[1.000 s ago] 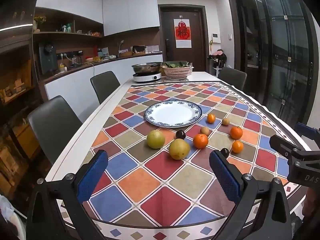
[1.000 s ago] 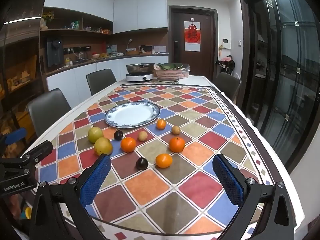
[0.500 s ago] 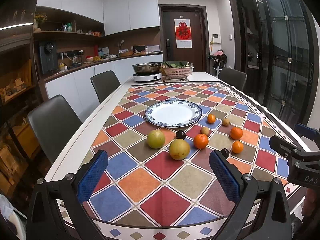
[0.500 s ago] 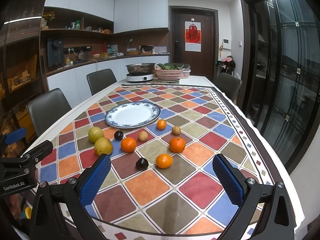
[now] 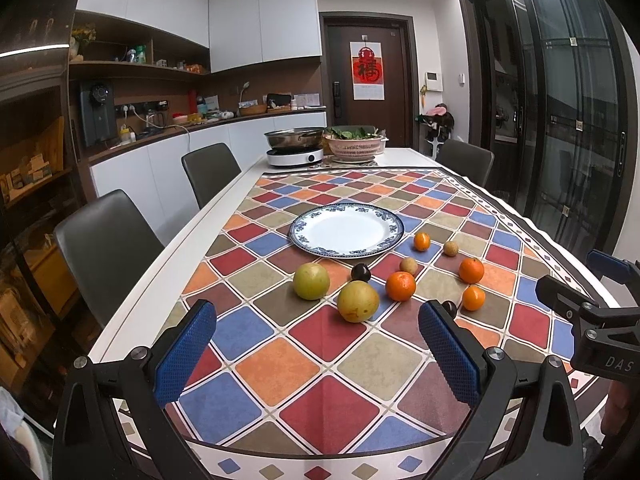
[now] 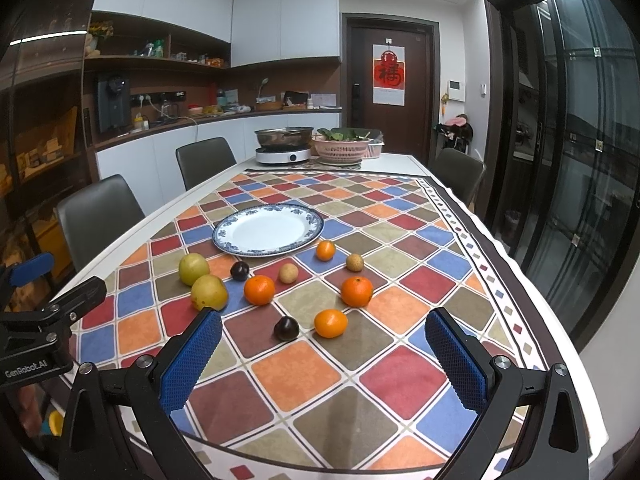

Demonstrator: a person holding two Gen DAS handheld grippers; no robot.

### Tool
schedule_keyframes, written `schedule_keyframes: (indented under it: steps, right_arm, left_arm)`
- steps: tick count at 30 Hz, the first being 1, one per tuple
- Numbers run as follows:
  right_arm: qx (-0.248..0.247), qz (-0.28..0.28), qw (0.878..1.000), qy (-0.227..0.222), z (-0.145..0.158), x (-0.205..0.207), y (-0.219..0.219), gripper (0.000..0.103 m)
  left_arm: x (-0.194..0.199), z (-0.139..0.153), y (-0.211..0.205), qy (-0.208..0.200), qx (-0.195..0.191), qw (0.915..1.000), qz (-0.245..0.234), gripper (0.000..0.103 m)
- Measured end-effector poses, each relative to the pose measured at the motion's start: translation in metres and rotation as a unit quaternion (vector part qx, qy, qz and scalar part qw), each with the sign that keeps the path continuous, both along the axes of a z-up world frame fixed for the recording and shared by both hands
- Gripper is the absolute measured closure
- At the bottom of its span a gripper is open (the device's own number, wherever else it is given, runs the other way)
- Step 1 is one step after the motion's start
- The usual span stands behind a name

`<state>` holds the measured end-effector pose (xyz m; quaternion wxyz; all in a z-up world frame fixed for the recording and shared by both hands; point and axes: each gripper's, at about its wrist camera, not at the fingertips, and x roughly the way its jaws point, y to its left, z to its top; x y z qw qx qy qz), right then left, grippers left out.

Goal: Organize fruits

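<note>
An empty white plate with a blue rim sits mid-table. In front of it lie two yellow-green pears, several oranges, two dark plums and two small tan fruits. My left gripper is open and empty above the near table edge, short of the pears. My right gripper is open and empty, just short of the near plum and orange. Each gripper shows at the edge of the other's view.
A checkered cloth covers the table. At the far end stand a pan on a cooker and a pink basket of greens. Chairs line the left side, one at the far right. Glass doors are at the right.
Hardly anything; both views drift very slightly. Both grippers stay open and no fruit has moved.
</note>
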<state>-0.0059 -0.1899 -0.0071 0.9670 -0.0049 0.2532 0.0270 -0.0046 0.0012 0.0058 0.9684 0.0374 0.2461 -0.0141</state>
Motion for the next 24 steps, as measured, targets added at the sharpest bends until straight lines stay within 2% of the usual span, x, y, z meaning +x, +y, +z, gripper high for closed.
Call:
schedule_keyframes:
  steps: [24]
  right_arm:
    - [-0.001,0.000,1.000,-0.002,0.0012,-0.0013,0.0003,0.001]
  left_arm:
    - [0.0013,0.0003,0.0010,-0.002,-0.001,1.0000,0.001,0.000]
